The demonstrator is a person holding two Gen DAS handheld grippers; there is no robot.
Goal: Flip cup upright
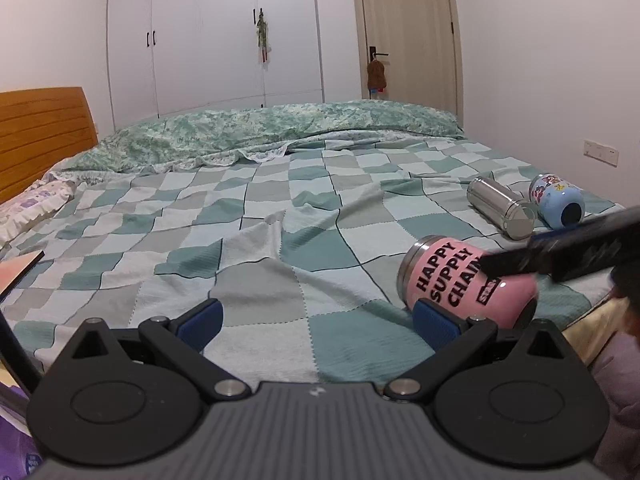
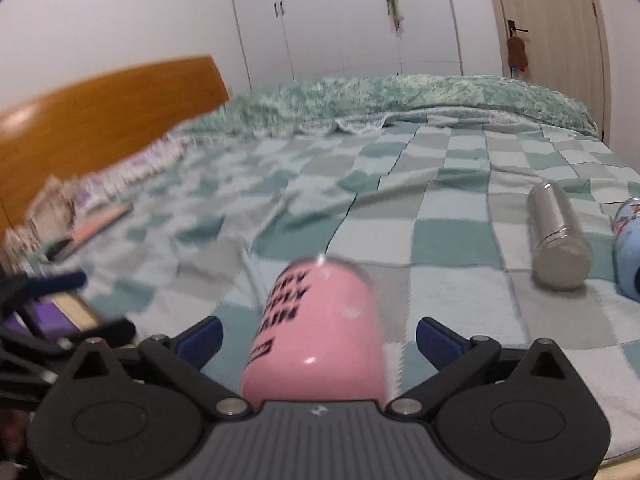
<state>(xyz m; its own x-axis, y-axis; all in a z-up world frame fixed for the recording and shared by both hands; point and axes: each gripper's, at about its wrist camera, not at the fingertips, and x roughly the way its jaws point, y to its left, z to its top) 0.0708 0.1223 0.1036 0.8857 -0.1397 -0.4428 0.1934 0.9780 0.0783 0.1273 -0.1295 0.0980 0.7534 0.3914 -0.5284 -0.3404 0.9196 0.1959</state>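
A pink cup (image 1: 468, 280) with black lettering lies on its side on the checked bedspread (image 1: 280, 220), steel rim pointing away. In the right wrist view the pink cup (image 2: 320, 332) lies between the wide-open fingers of my right gripper (image 2: 318, 336), with gaps on both sides. That gripper's dark finger (image 1: 560, 254) reaches over the cup from the right in the left wrist view. My left gripper (image 1: 316, 318) is open and empty, to the left of the cup, its right pad close to the cup's side.
A steel cup (image 1: 502, 208) and a blue cartoon cup (image 1: 558, 200) lie on their sides behind the pink one, near the bed's right edge. A wooden headboard (image 1: 40, 132) and pillows are at the left. A flat pink book (image 1: 20, 268) lies at the left edge.
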